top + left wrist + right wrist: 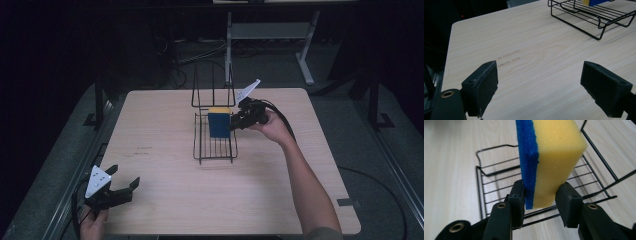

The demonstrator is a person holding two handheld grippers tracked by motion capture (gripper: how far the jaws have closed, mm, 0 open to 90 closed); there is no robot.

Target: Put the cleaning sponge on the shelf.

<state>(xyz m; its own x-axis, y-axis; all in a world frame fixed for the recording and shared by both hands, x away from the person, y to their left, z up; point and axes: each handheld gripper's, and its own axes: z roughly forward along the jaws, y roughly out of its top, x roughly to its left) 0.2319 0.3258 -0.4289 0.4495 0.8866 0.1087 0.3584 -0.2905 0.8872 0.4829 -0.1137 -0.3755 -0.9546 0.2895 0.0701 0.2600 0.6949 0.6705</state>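
Right tongs (235, 121) clamped on a sponge (219, 124): one pad on the blue scouring face, the other on the yellow foam. In the right gripper view the sponge (549, 162) stands up from between the two pads, blue layer to that view's left, yellow body to its right, the foam slightly pinched at the grip.

Sponge sits over the wire rack (215, 145), at the rack's far end as the high view shows it. Whether its lower edge touches the wires, I cannot tell. The rack (494, 182) lies beneath and behind the sponge in the right gripper view: black wire, flat barred floor, low rim. A taller wire back rises at its far side in the high view.

Rack stands near the middle of the bench (165, 190), pale wood grain. Right hand (275, 127) comes in from the rack's right side, forearm stretched diagonally across the bench, cable trailing off the gripper.

Left tongs (125, 184) open wide, nothing between them. They lie near the bench's near left corner, well apart from the rack, pointing towards the bench's right side. Left hand (94, 224) at the bench edge. In the left gripper view, the rack's (596, 17) corner is at upper right with a bit of blue and yellow above it.

Faint dark scuffs (509, 58) mark the wood ahead of the left tongs.

Room around the bench is dark; a pale table frame (305, 55) stands on the floor beyond.
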